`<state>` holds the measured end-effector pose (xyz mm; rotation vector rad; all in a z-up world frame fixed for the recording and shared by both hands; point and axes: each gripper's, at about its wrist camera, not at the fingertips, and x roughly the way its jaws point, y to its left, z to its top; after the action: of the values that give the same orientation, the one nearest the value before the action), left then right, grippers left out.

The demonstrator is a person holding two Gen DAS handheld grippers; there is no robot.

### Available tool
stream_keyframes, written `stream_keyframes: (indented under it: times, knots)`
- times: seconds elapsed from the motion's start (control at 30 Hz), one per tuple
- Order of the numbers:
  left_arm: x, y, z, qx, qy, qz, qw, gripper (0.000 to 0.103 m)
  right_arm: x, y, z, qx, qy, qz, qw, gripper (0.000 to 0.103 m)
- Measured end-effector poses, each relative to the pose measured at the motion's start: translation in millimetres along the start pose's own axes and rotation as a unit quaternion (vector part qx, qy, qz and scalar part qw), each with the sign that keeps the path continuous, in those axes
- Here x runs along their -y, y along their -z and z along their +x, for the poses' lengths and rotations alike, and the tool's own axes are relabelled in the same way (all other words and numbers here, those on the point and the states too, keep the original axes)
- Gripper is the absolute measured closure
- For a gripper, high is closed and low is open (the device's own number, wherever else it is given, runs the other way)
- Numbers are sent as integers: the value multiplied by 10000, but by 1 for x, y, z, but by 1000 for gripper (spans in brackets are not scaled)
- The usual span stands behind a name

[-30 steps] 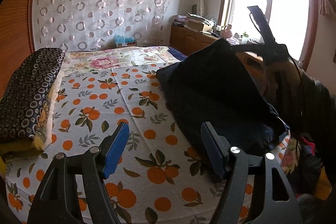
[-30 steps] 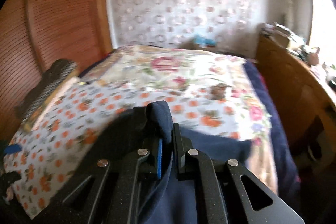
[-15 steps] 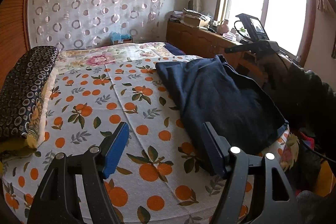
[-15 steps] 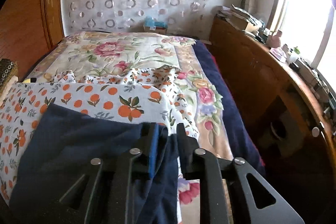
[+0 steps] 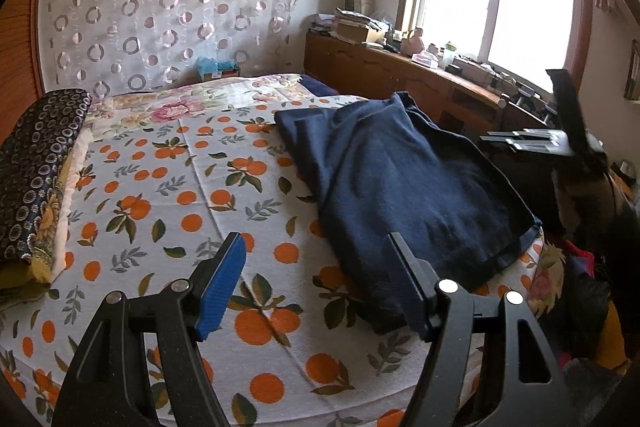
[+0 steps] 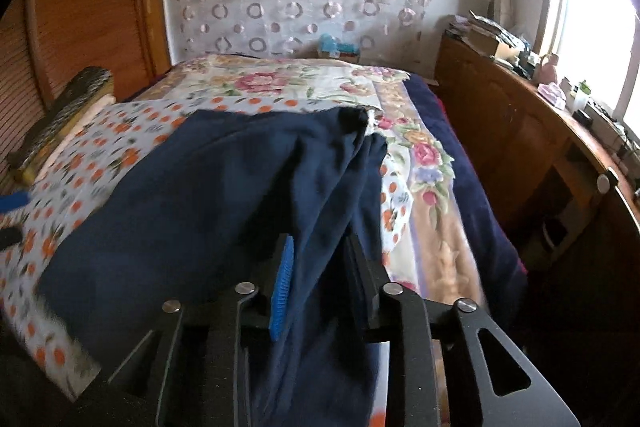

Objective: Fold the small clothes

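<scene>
Right wrist view: the right tongs have just been opening, their pads apart with a fold of the navy garment still hanging between them. It lies spread on the bed's orange-print sheet, right side. Left tongs hover open and empty, near edge.

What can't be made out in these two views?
- Whether the right gripper, jaws just opening, has let go of the garment: right wrist view, cloth fills the gap and blurs.
- Garment type: both views, it lies bunched.
- Clutter beside the bed: left wrist view, dark and cut off at the right edge.
- Left gripper: open, empty.
</scene>
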<state>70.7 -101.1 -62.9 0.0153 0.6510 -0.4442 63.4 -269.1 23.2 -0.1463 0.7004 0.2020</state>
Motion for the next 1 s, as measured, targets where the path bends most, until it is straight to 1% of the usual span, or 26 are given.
stream_keyframes:
  times: [0.03,0.13,0.27,0.33,0.4,0.47,0.67,0.7,0.77,0.8,0.9,0.97,1.0]
  knots:
    - [2,0,1,-12,9,16,10000,31,-1,8,-5,-3,-40,25,10000,71]
    - [7,1,4,-77,46,76,9999,31,-6,28,-19,-18,-93,8,10000,71]
    - [14,2,9,-181,87,143,9997,31,0,36,-30,-95,-145,28,9998,71]
    - [16,2,10,-245,180,112,9995,31,0,42,-35,-129,-113,-49,9998,71]
    - [17,2,9,-242,250,111,9993,31,-3,40,-42,-118,-70,-117,9998,71]
    - [20,2,9,-243,189,168,9994,31,3,40,-44,-181,-148,-33,9997,71]
    - [22,3,12,-293,209,159,9992,31,6,37,-39,-335,-245,-36,9991,72]
    - [22,3,12,-298,216,163,9992,31,6,37,-39,-328,-277,-46,9991,72]
    - [23,3,14,-316,213,171,9991,31,2,43,-40,-301,-434,-107,9985,97]
    - [23,4,14,-325,205,176,9991,31,2,43,-42,-274,-450,-166,9985,99]
    - [26,5,15,-351,224,188,9990,31,3,44,-54,-110,-510,-178,9985,100]
    - [28,5,16,-364,240,213,9988,31,11,42,-68,32,-429,-166,9989,100]
    - [30,5,16,-381,250,228,9987,31,14,41,-75,98,-322,-181,9993,100]
